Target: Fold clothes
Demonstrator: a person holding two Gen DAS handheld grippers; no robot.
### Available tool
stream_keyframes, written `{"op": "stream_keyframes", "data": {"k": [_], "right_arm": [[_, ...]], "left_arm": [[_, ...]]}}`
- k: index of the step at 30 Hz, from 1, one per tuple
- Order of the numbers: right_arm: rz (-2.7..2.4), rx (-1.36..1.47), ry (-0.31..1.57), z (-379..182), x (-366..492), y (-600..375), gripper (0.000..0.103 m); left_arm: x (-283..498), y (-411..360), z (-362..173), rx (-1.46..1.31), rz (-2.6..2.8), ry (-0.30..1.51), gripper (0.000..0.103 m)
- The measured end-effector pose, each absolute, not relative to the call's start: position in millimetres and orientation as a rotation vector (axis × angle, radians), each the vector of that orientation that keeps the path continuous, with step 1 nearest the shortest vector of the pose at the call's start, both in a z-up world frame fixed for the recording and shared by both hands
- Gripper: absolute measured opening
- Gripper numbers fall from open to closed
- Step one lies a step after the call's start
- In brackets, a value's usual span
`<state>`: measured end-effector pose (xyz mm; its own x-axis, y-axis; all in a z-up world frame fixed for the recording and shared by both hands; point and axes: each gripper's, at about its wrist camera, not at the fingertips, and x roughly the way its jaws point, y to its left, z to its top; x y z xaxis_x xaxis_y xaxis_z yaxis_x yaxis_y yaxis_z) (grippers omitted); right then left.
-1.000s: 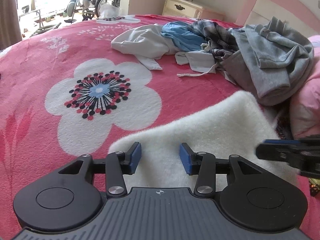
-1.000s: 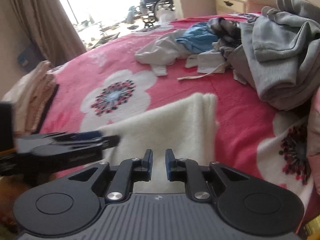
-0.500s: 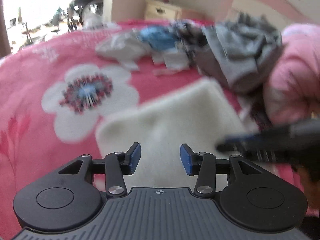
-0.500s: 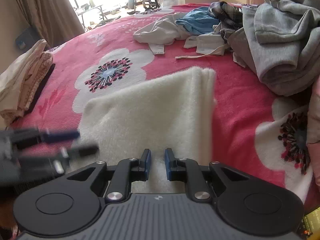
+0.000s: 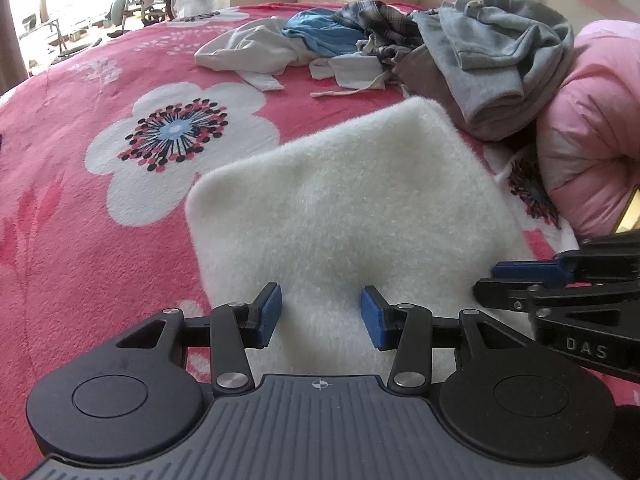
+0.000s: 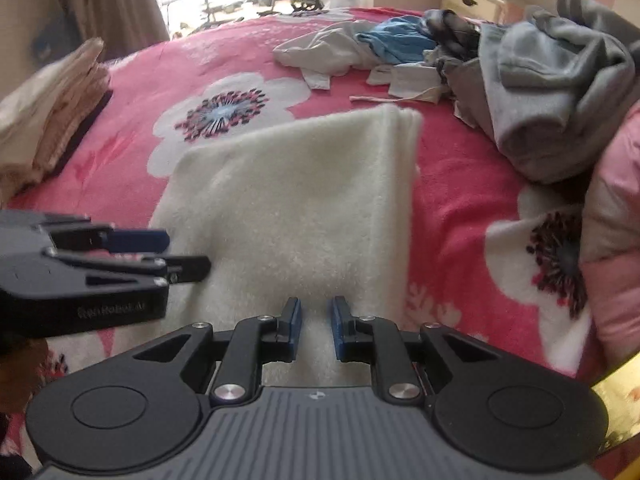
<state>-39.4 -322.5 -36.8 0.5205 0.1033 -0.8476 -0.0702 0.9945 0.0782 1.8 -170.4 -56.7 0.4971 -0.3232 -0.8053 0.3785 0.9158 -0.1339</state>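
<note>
1. I've got the left gripper hanging over the near end of the cream fleece garment, fingers parted at a middling width with nothing between them.
2. The right gripper is just beside it over the same near end, fingers only a narrow gap apart, also pinching nothing.
3. The fleece lies flat in the middle of the pink floral bedspread, already folded into a neat rectangle. In the right wrist view the layered edges stack up along its right side.
4. My guess: this piece is basically done, maybe one more fold or a move to a pile.
5. A folded beige stack sits at the bed's left edge, so some of the job is behind me.
6. Plenty left though. The heap toward the headboard is untouched: gray sweatshirt, plaid shirt, blue garment, white top.
</note>
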Motion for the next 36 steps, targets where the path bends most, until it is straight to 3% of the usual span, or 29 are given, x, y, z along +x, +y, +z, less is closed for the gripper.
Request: {"op": "stream_keyframes", "data": {"k": [5,8,11,15,18,19,25,29,32,36], "right_arm": [[0.158,0.036,1.016,-24.8,-51.5,-315.6,0.018],[0.203,0.0,1.068,-35.0,-55.2,-310.3,0.025],[0.217,-0.003,1.062,-36.7,-58.7,-311.3,0.026],[0.202,0.088,0.993,-18.2,-62.8,-330.9,0.047],[0.158,0.146,0.953,-10.8,-63.1,-355.1,0.055],[0.133,0.18,0.958,-11.9,-61.8,-364.1,0.056],[0.069,0.348,0.968,-25.3,-63.5,-389.9,0.057],[0.086,0.296,0.913,-20.3,-71.4,-375.2,0.057],[0.189,0.177,0.859,-7.7,-81.0,-348.6,0.049],[0.265,0.01,0.932,-9.9,-82.6,-315.1,0.04]], "left_arm": [[1.6,-170.4,-56.3,0.067,-0.421,0.964,0.044],[1.2,-169.7,-56.8,0.068,-0.425,0.96,0.044],[0.4,-165.2,-58.1,0.052,-0.445,0.943,0.045],[-6.3,-146.6,-56.7,0.02,-0.474,0.875,0.047],[-11.8,-121.1,-54.7,-0.027,-0.458,0.839,0.051],[-12.4,-115.0,-56.2,-0.029,-0.438,0.847,0.055],[-14.0,-85.3,-66.5,-0.041,-0.323,0.916,0.055],[-16.9,-79.7,-64.8,-0.04,-0.314,0.921,0.055],[-19.2,-94.0,-57.7,0.014,-0.349,0.9,0.055],[-27.2,-122.4,-52.9,0.101,-0.427,0.88,0.055]]}}
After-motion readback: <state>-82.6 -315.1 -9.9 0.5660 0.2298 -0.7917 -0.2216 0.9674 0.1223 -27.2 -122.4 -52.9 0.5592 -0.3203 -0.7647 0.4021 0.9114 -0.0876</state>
